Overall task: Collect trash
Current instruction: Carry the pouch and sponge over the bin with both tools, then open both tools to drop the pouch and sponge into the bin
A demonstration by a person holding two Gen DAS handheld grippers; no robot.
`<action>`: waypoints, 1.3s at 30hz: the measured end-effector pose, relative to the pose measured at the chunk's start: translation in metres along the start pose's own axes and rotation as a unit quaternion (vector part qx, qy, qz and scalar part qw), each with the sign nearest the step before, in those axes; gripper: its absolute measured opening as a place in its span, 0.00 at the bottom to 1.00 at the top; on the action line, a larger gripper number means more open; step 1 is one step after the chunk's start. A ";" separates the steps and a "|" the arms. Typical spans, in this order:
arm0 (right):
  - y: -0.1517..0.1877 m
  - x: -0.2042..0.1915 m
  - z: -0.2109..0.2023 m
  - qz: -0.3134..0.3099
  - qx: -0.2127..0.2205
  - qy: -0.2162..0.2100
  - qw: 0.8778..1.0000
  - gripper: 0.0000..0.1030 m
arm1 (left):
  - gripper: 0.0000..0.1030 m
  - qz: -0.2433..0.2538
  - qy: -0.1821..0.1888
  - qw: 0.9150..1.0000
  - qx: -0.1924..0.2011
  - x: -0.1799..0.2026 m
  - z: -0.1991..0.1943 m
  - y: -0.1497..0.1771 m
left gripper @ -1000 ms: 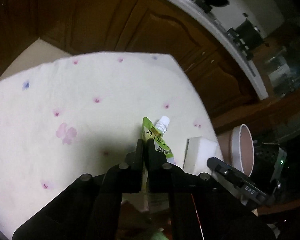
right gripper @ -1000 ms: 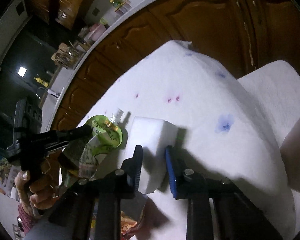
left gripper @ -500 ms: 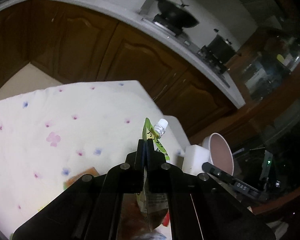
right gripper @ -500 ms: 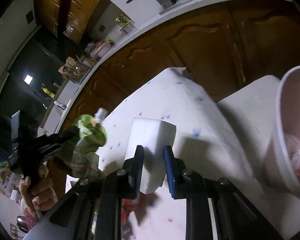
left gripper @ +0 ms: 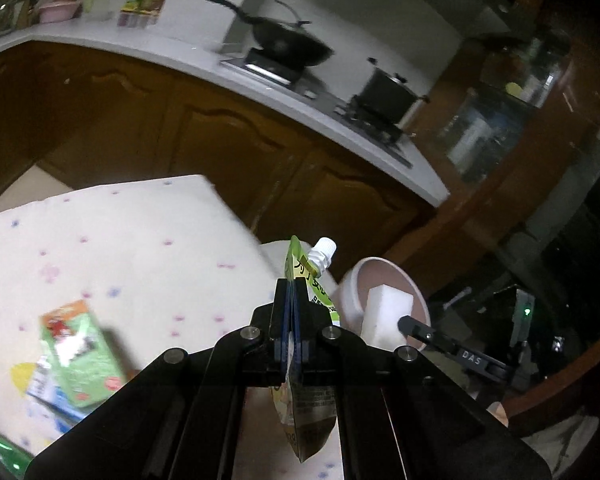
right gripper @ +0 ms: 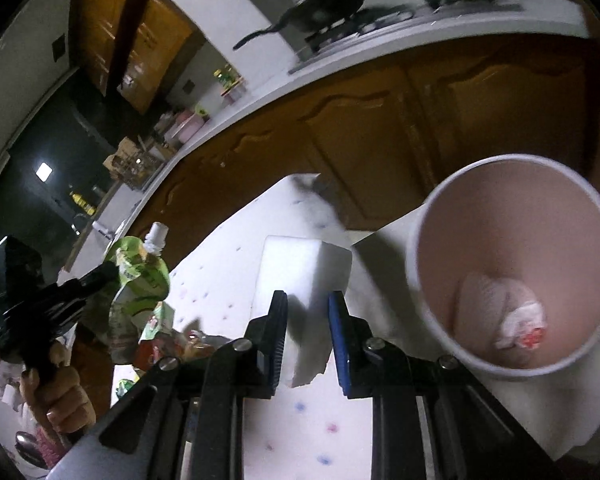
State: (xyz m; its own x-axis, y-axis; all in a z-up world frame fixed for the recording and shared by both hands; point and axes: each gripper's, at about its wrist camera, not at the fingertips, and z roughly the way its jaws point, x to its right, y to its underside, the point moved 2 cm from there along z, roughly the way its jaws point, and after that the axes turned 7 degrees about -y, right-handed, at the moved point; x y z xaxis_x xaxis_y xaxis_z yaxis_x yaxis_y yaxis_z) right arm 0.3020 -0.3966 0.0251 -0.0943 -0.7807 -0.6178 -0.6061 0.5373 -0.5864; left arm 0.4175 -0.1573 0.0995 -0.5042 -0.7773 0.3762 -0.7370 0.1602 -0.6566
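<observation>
My left gripper is shut on a green spouted drink pouch with a white cap, held up above the flowered tablecloth. The pouch also shows in the right wrist view. My right gripper is shut on a white foam block, raised just left of a white bin with a pink inside. In the left wrist view the foam block sits in front of the bin's mouth. Crumpled wrapper trash lies at the bin's bottom.
A green carton and other packets lie on the tablecloth at the left. More wrappers lie on the cloth below the pouch. Brown cabinets and a counter with a wok stand behind the table.
Both grippers have lifted their loads off the table and moved toward the bin. The foam block is now close to the bin's rim; the pouch hangs higher.
</observation>
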 end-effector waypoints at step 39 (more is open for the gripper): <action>-0.025 0.138 -0.076 0.037 0.049 0.115 0.991 0.21 | 0.01 0.024 0.041 0.997 -0.068 0.157 0.183 0.039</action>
State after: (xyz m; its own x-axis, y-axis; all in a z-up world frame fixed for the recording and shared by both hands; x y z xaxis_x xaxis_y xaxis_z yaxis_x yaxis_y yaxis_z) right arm 0.2440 -0.5420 -0.0057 -0.3197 -0.7845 -0.5314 -0.5127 0.6148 -0.5992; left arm 0.3920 -0.3841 0.0127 -0.5716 -0.7151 0.4023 -0.7625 0.2820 -0.5823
